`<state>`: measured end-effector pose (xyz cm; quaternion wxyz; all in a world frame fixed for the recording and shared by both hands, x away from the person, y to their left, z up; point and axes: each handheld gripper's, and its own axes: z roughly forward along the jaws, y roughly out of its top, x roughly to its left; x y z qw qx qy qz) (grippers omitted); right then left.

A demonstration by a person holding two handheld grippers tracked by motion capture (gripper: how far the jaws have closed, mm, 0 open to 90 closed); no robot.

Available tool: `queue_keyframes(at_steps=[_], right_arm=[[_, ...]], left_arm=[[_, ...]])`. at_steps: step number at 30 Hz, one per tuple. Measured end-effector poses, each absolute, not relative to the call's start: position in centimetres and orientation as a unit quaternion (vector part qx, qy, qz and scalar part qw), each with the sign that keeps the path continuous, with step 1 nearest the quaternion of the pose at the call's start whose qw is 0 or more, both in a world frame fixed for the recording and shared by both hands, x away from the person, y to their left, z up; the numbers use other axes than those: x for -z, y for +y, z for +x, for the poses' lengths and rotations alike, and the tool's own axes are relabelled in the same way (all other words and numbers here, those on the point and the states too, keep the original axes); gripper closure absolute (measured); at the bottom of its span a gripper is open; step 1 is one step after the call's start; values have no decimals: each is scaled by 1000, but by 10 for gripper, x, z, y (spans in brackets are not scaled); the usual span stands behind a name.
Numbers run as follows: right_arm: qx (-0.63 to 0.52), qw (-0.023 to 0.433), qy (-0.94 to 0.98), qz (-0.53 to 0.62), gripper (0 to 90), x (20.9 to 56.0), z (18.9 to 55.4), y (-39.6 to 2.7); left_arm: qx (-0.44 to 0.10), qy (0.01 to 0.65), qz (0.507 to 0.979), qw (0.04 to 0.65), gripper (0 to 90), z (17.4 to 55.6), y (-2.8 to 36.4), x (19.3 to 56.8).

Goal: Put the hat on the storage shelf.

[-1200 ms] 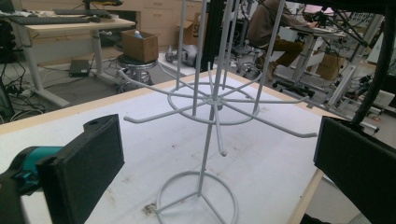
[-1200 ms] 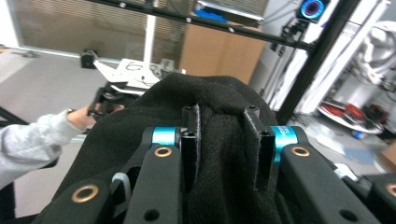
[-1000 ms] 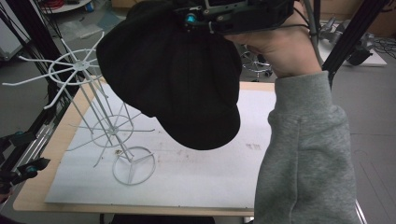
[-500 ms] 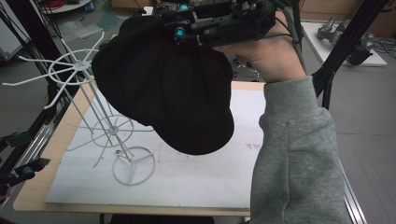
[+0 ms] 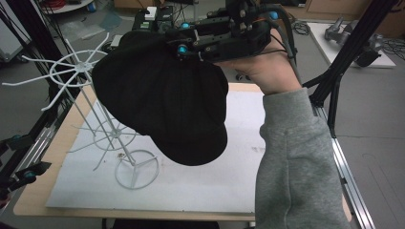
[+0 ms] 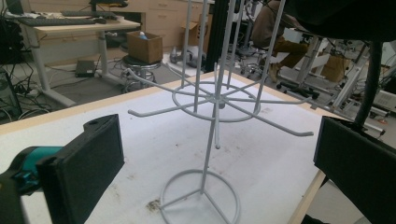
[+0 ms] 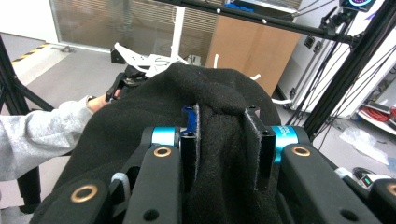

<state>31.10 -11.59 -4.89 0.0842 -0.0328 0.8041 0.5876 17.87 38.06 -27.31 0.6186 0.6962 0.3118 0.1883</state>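
Item: black cap (image 5: 162, 105), soft, light, floppy (brim stiffer), pinched by its crown fold in my right gripper (image 7: 228, 140); best grip there.

A grey floor (image 5: 372, 143) surrounds the worktop (image 5: 38, 191). Behind stand a desk (image 6: 70, 25), wood cabinets (image 6: 159, 11), a cardboard box (image 6: 144, 46) and a stool (image 6: 140, 65). Black frame posts (image 5: 353, 52) rise beside the worktop.

A lab: black frame struts (image 5: 351, 45), desks with keyboards (image 6: 79, 21), cardboard boxes (image 6: 144, 45), loose cables.
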Motion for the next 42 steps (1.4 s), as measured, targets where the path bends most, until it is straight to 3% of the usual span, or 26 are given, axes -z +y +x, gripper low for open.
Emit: queue_keyframes(at_steps=[32,42], right_arm=[[-585,44,809,-26,675,129,324,-107],[-583,39,811,-21,661,137,326,-105]], left_arm=[[-189,311,701,613,18,178,376,273],[-190,311,698,617,18,177,377,272]])
